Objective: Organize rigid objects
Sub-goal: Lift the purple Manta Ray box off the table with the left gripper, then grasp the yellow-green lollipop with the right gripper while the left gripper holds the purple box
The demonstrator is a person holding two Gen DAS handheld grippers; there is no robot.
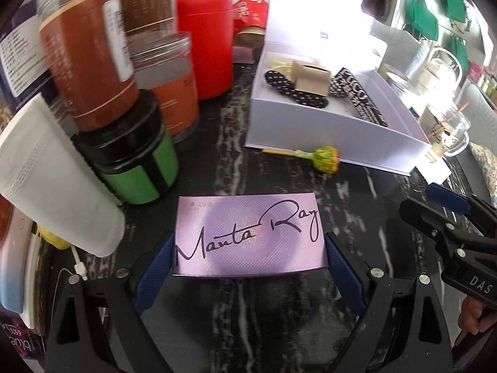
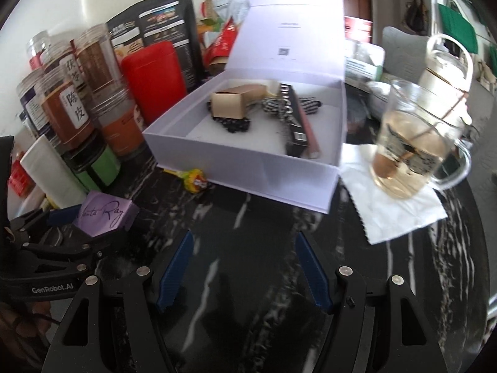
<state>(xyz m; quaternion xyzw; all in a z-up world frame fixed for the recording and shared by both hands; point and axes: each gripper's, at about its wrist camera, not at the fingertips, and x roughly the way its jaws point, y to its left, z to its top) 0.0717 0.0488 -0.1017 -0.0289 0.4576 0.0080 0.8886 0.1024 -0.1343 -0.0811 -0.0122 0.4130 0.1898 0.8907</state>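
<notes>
- Two grippers work over the black marble table (image 2: 248,217); only the left gripper (image 1: 248,255) carries anything.
- Its blue pads press the short ends of the purple "Manta Ray" box (image 1: 248,236), so the box's long axis spans the jaws.
- The open white gift box (image 1: 326,130) lies ahead and to the right of the purple box, past the lollipop (image 1: 323,155).
- The right gripper (image 2: 245,267) stands apart and empty, nearer the gift box.

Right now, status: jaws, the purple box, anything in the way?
Left gripper clamped on purple box. Right gripper open, empty. Lollipop lies before the open white box.
</notes>
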